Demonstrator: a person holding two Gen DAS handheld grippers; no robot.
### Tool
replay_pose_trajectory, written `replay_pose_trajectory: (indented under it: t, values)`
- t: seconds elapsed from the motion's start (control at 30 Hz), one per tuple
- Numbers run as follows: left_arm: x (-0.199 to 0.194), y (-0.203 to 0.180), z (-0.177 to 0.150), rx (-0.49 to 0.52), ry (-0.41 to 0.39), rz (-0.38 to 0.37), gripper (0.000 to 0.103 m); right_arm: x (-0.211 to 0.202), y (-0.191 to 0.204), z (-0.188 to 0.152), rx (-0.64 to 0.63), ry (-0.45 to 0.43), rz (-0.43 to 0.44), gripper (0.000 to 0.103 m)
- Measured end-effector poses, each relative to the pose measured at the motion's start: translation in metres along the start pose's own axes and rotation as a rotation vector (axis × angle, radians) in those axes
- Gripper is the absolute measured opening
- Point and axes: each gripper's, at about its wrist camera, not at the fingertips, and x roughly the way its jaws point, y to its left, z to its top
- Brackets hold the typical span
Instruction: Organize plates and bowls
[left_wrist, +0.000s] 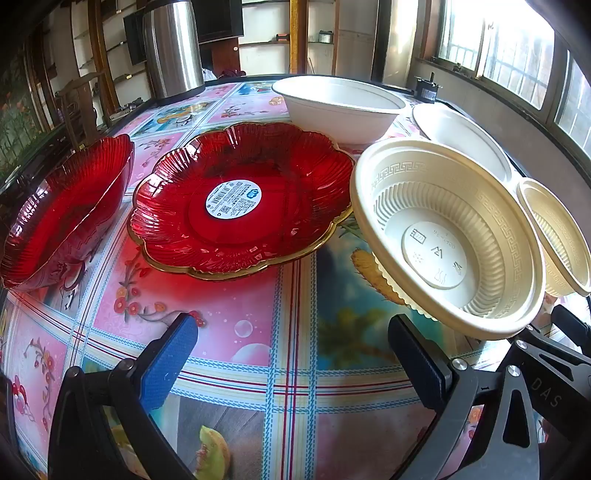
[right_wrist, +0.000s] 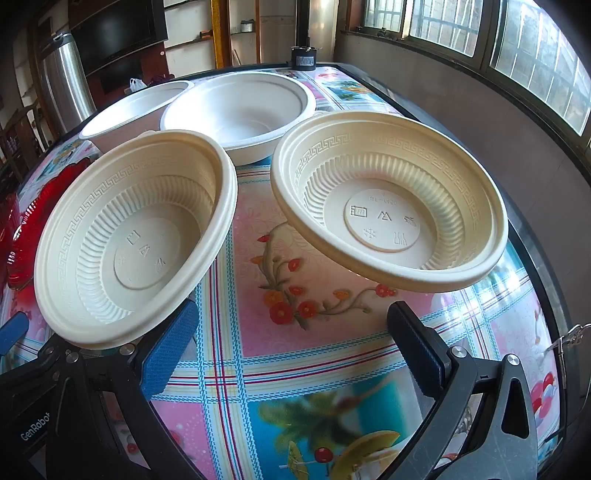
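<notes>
Both wide apart, empty: left gripper (left_wrist: 291, 360), right gripper (right_wrist: 291, 350). Cream bowl (right_wrist: 388, 206) at one o'clock, twin cream bowl (right_wrist: 136, 236) at ten o'clock on table (right_wrist: 295, 369). Best pinched at near rim, lifted level, nested squarely.

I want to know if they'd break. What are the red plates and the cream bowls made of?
Red plates: see-through and shiny with a gold rim, so glass or clear plastic; can't tell which. Cream bowls: dull, thin and ribbed with stamped symbols, probably plastic.
</notes>
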Motion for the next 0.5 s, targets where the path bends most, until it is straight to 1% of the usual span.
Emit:
replay_pose_trajectory:
  t: [0.5]
  values:
    - [0.0008,0.0003,0.0009,0.0,0.002,0.0,0.103,0.0,-0.0001,0.0,0.0,0.0,0.0,0.103]
